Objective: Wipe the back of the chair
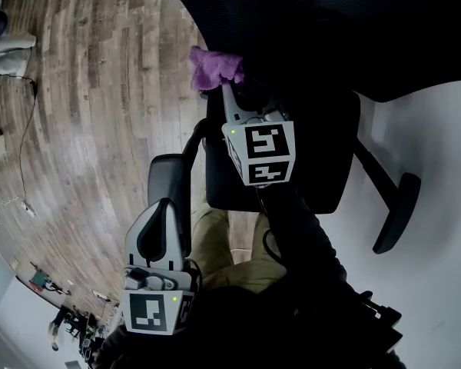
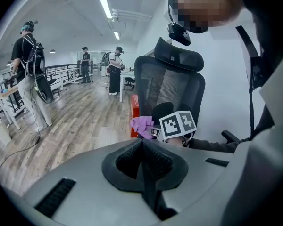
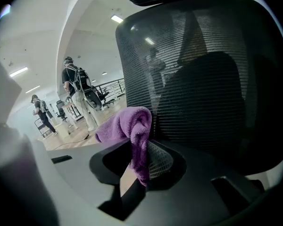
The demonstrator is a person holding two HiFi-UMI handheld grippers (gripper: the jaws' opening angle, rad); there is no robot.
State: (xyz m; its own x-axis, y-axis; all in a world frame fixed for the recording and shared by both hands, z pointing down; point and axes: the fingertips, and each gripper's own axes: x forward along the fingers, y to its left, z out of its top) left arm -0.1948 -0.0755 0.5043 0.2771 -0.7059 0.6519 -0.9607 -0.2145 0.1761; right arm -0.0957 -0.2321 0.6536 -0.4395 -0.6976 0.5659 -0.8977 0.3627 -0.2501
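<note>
Open office: desks (image 2: 4, 94), mesh chair (image 2: 170, 86) (plank floor (image 2: 80, 117), strip lights (image 2: 105, 7)).

Top of chair back (image 1: 330, 21) beyond head view's upper edge; end of cloth (image 3: 132, 121) inside right tongs (image 3: 139, 167).

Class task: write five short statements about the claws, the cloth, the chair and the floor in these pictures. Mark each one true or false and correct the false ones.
1. The right claw is shut on a purple cloth. True.
2. The left claw holds a sponge. False: its jaws are together with nothing between them.
3. The chair back is black mesh. True.
4. The floor is green carpet. False: it is wood planks.
5. The purple cloth lies on the chair's seat. False: it is held up in the right claw, close to the mesh back.
</note>
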